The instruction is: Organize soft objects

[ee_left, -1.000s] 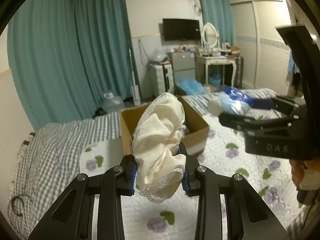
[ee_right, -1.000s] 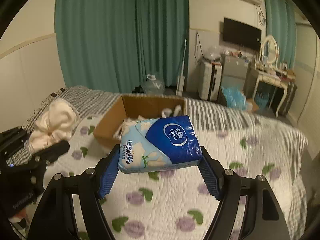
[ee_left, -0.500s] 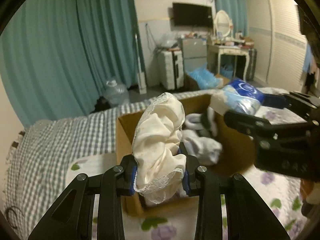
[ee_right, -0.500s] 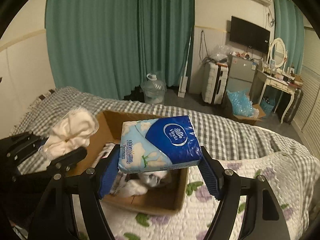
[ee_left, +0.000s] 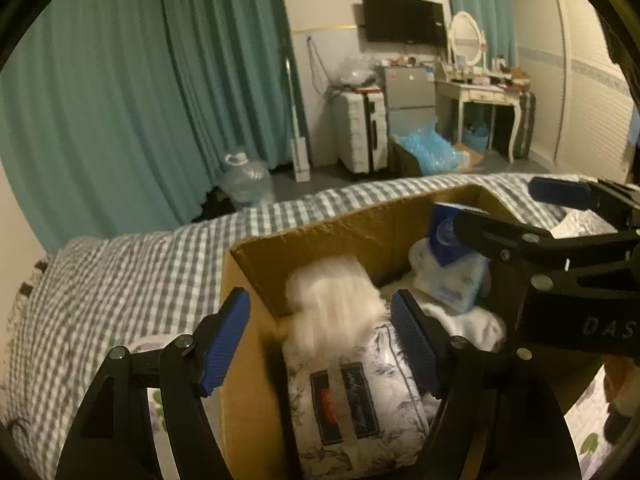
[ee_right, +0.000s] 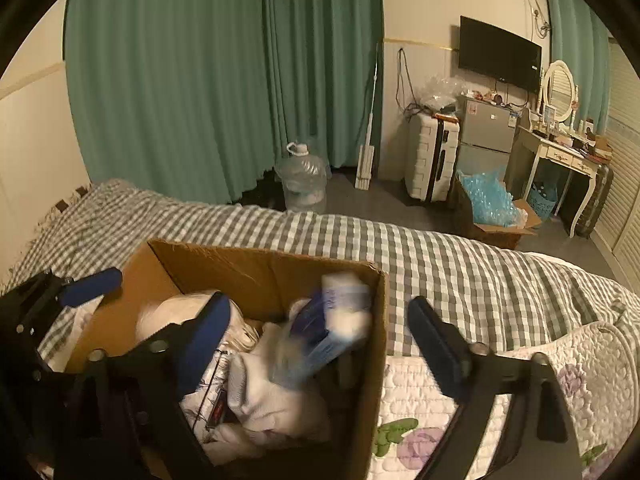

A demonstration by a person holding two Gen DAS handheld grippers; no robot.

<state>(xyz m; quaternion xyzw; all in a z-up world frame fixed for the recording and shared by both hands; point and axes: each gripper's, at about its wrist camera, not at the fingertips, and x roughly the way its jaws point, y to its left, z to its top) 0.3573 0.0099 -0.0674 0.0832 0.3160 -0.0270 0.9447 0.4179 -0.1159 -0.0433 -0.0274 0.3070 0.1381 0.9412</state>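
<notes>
Both drops went off at once. Left gripper (ee_left: 320, 336) first: I had its jaws just opening, now standing about half open with nothing pressed between the pads. The cloth (ee_left: 334, 292), cream and frilly, was blurred in the gap, falling into the box (ee_left: 304, 236) and landing on a floral pack (ee_left: 352, 392) already inside. In the right wrist view the same cloth (ee_right: 160, 316) sat at the box's left side behind my blue pad.

Right gripper (ee_right: 316, 344) next: jaws just opening too, now wide, holding nothing. The tissues (ee_right: 324, 328), a blue pack, were smeared mid-fall against the right wall of the box (ee_right: 272, 268), tilted, over a white sock-like bundle (ee_right: 268, 392). From the left wrist view the tissues (ee_left: 452, 268) stood near upright at the far right corner, partly behind the right gripper (ee_left: 560, 216).

For the task, I judged two more soft things were in the box, both hands free; whether more remains on the bed (ee_right: 460, 264) I couldn't tell.

Versus the earlier frames: then the cloth was clamped upright in the left jaws and the tissues gripped flat in the right, both short of the box over the quilt. Now both grippers hung over the box, tipped lower, and both items were loose inside it.
</notes>
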